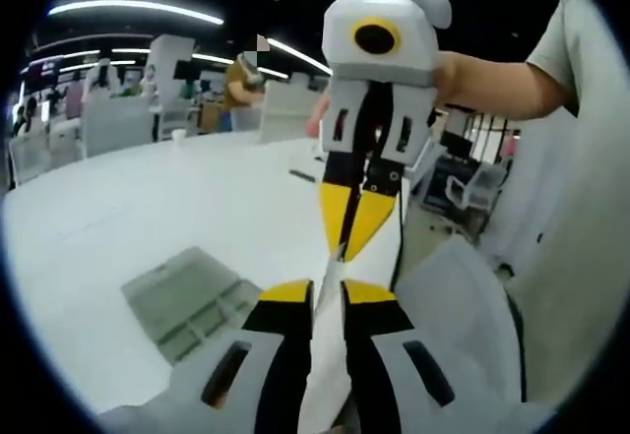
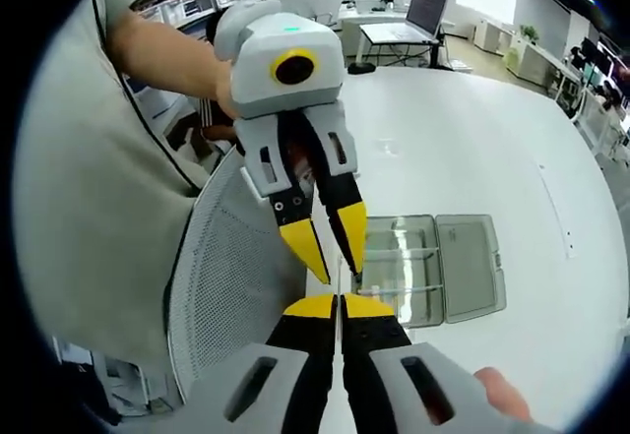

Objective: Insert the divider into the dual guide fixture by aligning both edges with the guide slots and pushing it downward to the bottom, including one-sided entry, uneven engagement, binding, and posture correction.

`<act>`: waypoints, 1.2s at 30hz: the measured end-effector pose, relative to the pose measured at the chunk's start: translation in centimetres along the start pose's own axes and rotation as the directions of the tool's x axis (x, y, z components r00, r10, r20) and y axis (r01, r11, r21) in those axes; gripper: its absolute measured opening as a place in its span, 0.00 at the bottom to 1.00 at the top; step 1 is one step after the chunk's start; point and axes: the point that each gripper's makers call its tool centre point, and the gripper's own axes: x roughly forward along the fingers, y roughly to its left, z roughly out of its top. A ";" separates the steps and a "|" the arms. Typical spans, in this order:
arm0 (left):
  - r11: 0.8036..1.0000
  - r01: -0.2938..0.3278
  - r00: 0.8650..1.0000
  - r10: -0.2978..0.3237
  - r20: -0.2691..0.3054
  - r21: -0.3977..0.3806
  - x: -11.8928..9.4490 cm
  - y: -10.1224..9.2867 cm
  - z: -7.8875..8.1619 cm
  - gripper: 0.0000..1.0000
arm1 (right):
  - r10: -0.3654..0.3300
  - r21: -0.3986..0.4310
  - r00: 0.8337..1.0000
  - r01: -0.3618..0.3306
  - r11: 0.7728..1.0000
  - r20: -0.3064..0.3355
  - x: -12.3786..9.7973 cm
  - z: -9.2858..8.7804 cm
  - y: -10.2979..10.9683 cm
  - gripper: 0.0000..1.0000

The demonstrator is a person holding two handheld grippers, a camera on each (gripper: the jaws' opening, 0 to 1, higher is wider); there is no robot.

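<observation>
A thin white divider [image 1: 328, 365] hangs in the air, held between both grippers above the table's edge. My left gripper [image 1: 328, 286] is shut on its near edge, yellow tips on either side of the sheet. My right gripper [image 1: 345, 247] comes down from above and is shut on the opposite edge. In the right gripper view, my right gripper [image 2: 340, 301] grips the sheet edge-on, and the left gripper [image 2: 335, 262] faces it from above. The dual guide fixture [image 1: 192, 296], a clear grey slotted tray, lies on the white table [image 1: 118, 208], apart from both grippers. It also appears as the fixture [image 2: 433, 267] right of the jaws.
A person's bare arm [image 1: 492, 85] and grey shirt [image 2: 89, 188] are close by. A mesh chair back [image 2: 226, 296] stands beside the table [image 2: 472, 149]. A laptop [image 2: 423, 6] sits on a far desk. Office chairs [image 1: 108, 124] line the far side.
</observation>
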 end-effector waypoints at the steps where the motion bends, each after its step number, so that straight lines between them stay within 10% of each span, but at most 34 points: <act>1: 1.000 -0.005 1.000 0.005 0.002 0.001 -0.1 0.1 0.1 0.11 | -0.004 0.004 1.000 0.004 1.000 -0.002 0.0 0.0 -0.1 0.00; 36: 0.992 -0.117 0.993 0.118 0.014 -0.042 -1.8 0.7 0.1 0.36 | -0.082 0.086 0.987 0.094 0.992 -0.140 1.4 -2.6 -4.0 0.00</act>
